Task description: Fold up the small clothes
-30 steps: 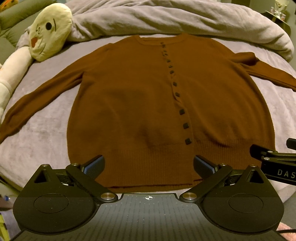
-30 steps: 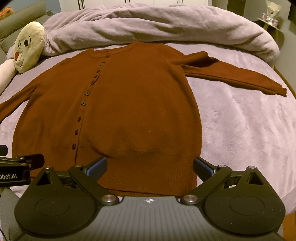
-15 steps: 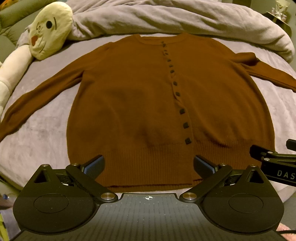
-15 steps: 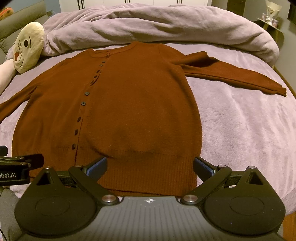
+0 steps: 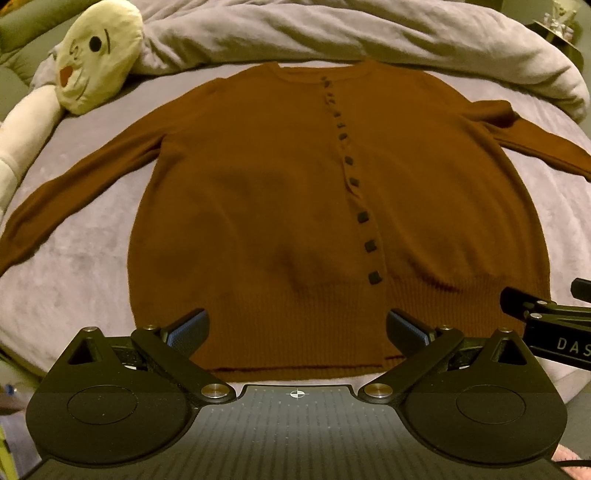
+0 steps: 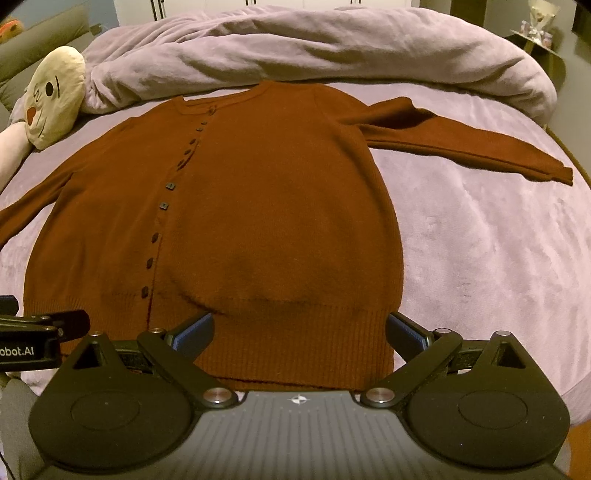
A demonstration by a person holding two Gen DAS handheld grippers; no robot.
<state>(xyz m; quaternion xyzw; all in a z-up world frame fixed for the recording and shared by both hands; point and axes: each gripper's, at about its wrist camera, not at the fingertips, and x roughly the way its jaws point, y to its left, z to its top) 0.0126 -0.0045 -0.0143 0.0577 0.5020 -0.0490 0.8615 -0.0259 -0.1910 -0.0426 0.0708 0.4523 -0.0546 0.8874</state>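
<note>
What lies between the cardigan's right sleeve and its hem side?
Only bare purple blanket between the sleeve and cardigan body, in the right wrist view.

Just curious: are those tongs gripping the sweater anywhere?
No. Both tongs, left and right, are open above the sweater hem, holding nothing.

Cardigan (image 5: 258, 206) hem hidden behind gripper body in both views. Left sleeve (image 5: 66, 199) cut by frame edge in both; right sleeve (image 5: 535, 147) cuff cut in left view. Plush (image 5: 96, 55) body runs out of frame. Shelf items (image 6: 535, 26) too small to tell. Other gripper (image 5: 554, 332) only partly in frame.
</note>
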